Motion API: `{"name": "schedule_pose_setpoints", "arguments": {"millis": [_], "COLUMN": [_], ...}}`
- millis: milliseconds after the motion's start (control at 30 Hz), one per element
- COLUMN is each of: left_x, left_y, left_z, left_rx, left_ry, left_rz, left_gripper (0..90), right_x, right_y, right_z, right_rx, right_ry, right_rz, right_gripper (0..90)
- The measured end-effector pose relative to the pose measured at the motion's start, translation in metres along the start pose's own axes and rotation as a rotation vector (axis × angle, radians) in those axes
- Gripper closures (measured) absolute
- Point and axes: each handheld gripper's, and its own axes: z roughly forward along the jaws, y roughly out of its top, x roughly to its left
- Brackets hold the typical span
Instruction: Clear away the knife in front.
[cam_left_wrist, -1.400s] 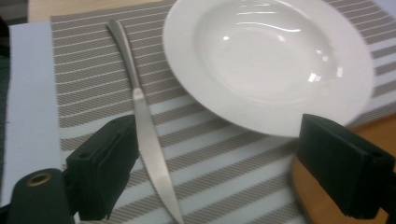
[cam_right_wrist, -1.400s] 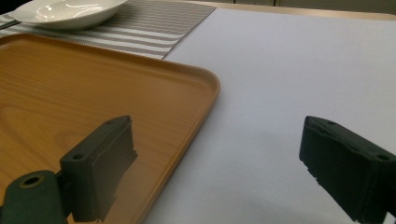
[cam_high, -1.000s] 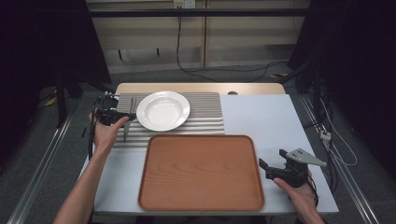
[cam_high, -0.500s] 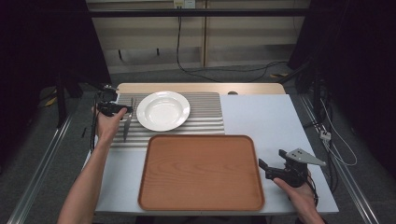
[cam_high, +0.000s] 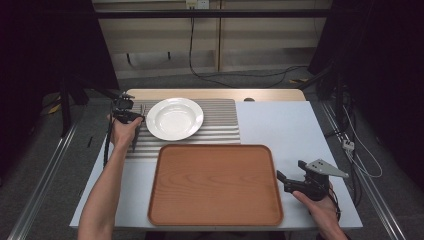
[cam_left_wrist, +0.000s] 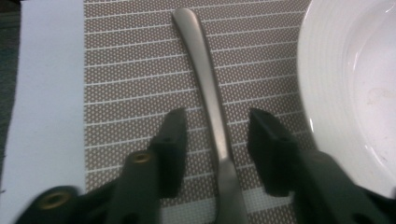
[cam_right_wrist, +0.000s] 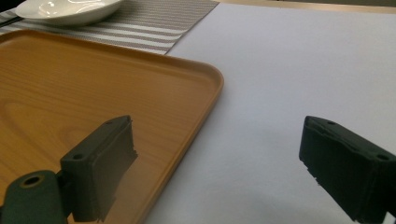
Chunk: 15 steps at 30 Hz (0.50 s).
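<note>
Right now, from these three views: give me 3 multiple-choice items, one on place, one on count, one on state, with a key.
1. Where does the fork lie?
A. on the striped mat, left of the plate
B. on the tray
C. on the plate

2. How many things lie on the wooden tray?
A. two
B. one
C. none

3. How does the left gripper stand at the fork?
A. clamped on the plate's rim
B. jaws on either side of the handle, gaps still showing
C. raised high above the tray

Key: 1 A, the left gripper view shows the fork flat on the mat beside the plate. 2 C, the high view shows bare wood. 3 B, the jaws have just been closing, with the handle between them and mat visible at both sides.
</note>
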Motion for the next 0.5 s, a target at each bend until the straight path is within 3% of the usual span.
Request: {"name": "schedule_pose_setpoints", "arguments": {"millis": [367, 500], "left_x": [-0.0004, -0.0035], "left_y": [0.0079, 0.0102], "left_z": [0.0072, 0.0082], "left_rx": [0.021, 0.037], "left_ry": [0.021, 0.039], "left_rz": [-0.001, 0.047], "left_gripper": [74.8, 75.2], "right_x": [0.0005, 0.0003], "right_y": [-0.0004, -0.0005], "right_z": [-0.0009, -0.0011], "right_rx": [-0.002, -0.002], "right_ry": [-0.001, 0.0], "right_rz": [-0.007, -0.007], "right_gripper": [10.3, 10.3]}}
